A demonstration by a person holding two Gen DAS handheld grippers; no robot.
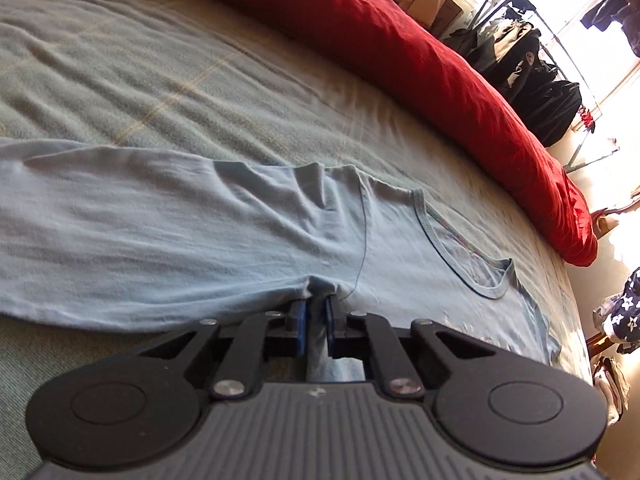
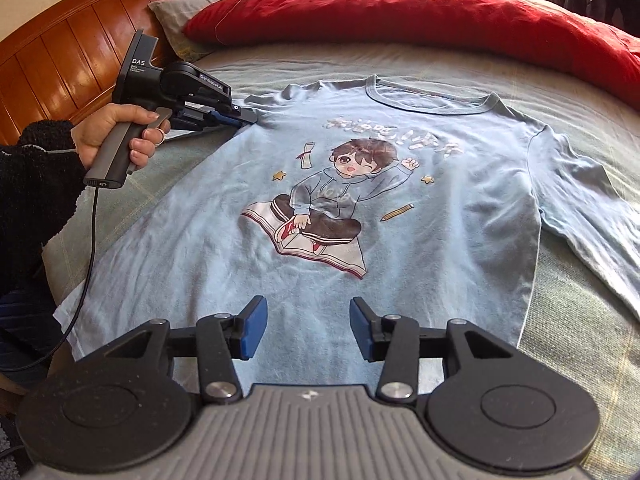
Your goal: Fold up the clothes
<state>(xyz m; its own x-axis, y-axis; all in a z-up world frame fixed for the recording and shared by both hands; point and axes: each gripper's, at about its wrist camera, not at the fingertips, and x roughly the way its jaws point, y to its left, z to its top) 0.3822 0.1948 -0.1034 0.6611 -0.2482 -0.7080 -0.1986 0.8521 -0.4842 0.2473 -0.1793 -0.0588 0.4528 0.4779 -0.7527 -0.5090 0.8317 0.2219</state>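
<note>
On bed (image 2: 460, 64), blue shirt (image 2: 280, 200) laid flat, picture side up. Sleeve seam pinched by left gripper (image 1: 317, 308) (jaws nearly closed). Right gripper (image 2: 307, 330) held half open, empty, over hem. Next: hem must be grabbed, side folded inward.

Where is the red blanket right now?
The red blanket lies bunched along the far side of the bed in the right wrist view, just beyond the collar of the blue shirt, beside the grey pillow.
</note>
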